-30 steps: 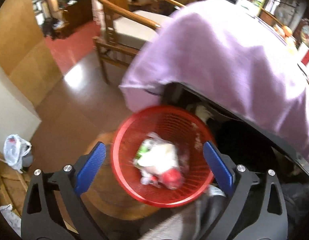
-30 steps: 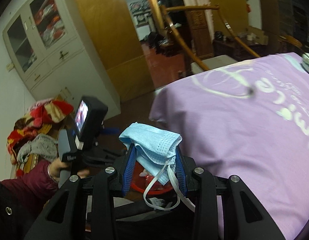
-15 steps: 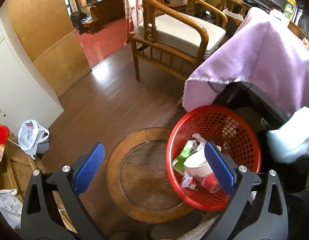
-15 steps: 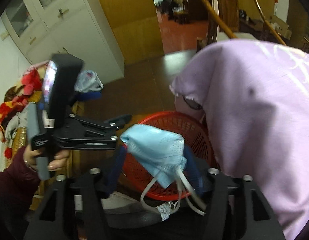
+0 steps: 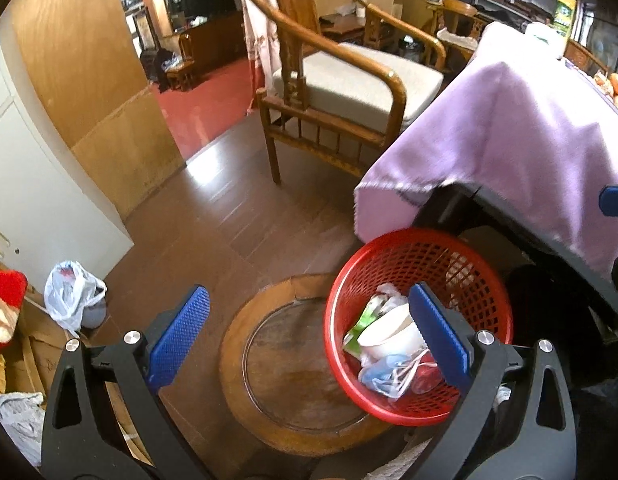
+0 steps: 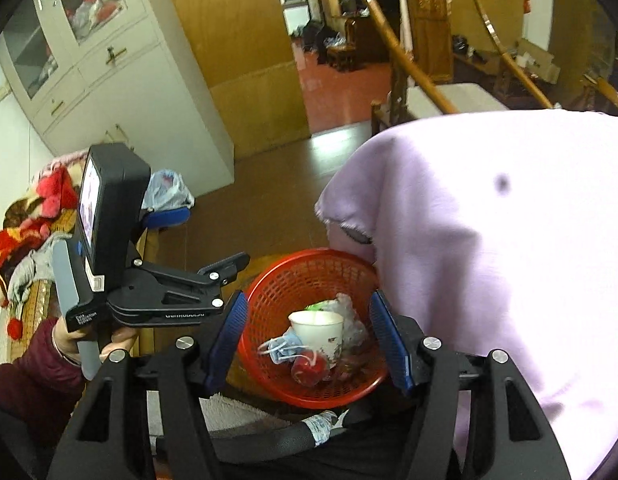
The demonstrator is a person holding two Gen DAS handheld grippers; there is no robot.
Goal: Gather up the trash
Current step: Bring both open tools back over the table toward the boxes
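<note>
Right gripper [image 6: 307,340] hangs directly over the red basket [image 6: 277,384]; jaws spread, nothing between the pads; they have just been opening. The blue face mask [image 6: 283,346] lies below and between the fingers, inside the basket, touching the white paper cup [image 6: 317,330] and just beside a red round item [image 6: 307,370]; identity of that item unclear. Left gripper [image 5: 305,336] also spread and empty; the basket sits under its right finger, on a round wooden stool [image 5: 285,368] directly ahead of it; the mask is visible there too, at the basket's near side.

Step in hand, as judged: release of the mask into the basket, apparently complete; mask looks clear of the pads.

Next move, as judged: lift the right gripper clear of the basket rim and of the purple cloth [image 6: 489,264] hanging just to its right; then search for further trash. A white plastic bag [image 5: 71,292] lies on the floor ahead-left of the left gripper; possible candidate, uncertain.
</note>
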